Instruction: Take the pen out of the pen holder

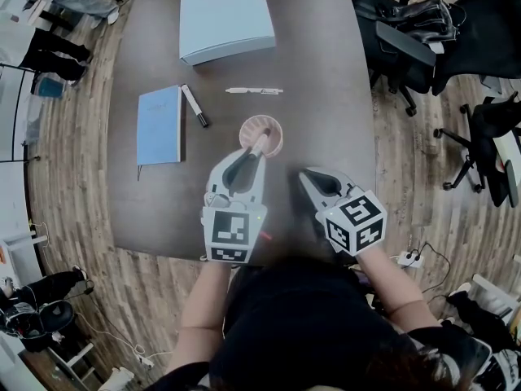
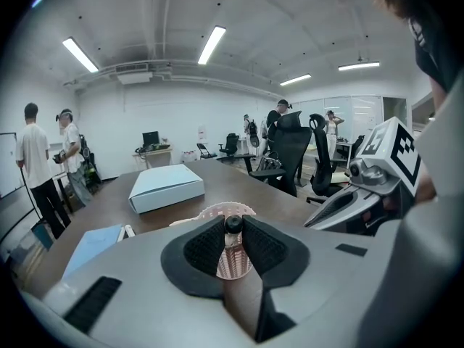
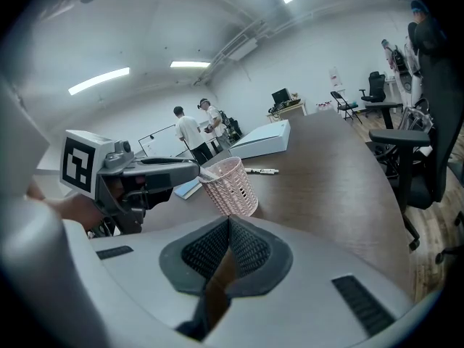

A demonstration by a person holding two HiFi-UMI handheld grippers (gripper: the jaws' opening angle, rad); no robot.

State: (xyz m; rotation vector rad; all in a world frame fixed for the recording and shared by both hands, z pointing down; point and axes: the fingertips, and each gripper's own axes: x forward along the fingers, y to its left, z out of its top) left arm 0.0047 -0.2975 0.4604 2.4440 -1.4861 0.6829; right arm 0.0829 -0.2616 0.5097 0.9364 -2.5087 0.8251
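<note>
A pink lattice pen holder (image 1: 274,126) stands mid-table. A pen (image 1: 261,142) with a dark cap leans out of it toward me. My left gripper (image 1: 257,151) reaches to the holder's near rim and is shut on that pen. In the left gripper view the pen's cap (image 2: 233,223) sits pinched between the two black pads, with the holder (image 2: 210,212) just behind. My right gripper (image 1: 308,177) hovers to the right of the holder, shut and empty; its own view shows its pads (image 3: 246,249) pressed together and the holder (image 3: 230,188) ahead.
On the table lie a blue notebook (image 1: 159,125), a black marker (image 1: 194,106), a white pen (image 1: 254,91) and a pale blue box (image 1: 225,16). Black office chairs (image 1: 407,31) stand off the right edge. People stand at the far end of the room (image 2: 35,165).
</note>
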